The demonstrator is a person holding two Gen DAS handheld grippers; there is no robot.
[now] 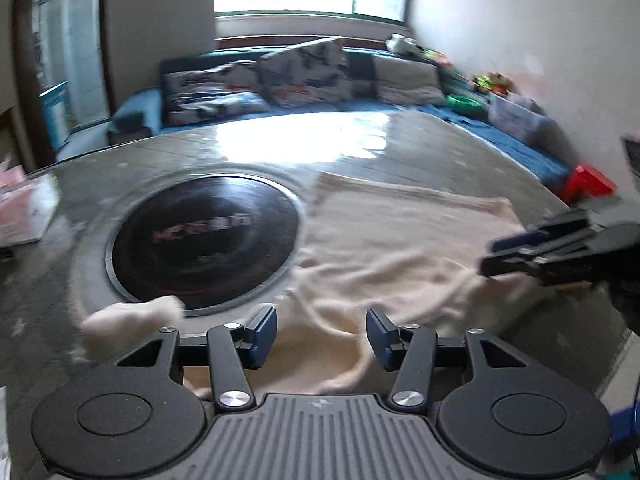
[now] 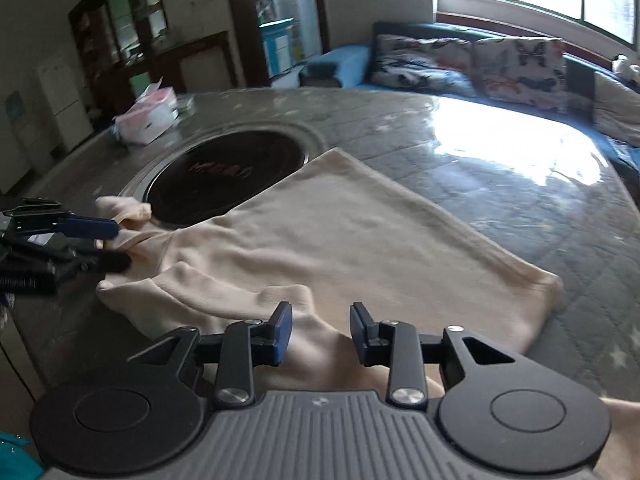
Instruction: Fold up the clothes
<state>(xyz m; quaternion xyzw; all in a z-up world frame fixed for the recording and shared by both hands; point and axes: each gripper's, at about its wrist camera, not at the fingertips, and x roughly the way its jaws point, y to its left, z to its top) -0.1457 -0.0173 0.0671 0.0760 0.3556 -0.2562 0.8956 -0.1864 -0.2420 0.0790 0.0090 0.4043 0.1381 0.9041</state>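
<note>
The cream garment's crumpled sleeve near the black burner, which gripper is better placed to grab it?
Left. The left gripper, open, is right at the crumpled sleeve; the right gripper, also open, hovers over the garment's near edge.

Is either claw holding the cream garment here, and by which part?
Nothing is held. Left claw and right claw both gape open over the cream garment.

Black linkage arms, silver screws, blue-padded fingers, seemingly ribbed grey housing.

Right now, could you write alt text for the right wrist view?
A cream garment lies partly spread on a grey table, one corner over a dark round inset. The open right tool hovers over its near edge; the left tool is at its rumpled left end.
</note>
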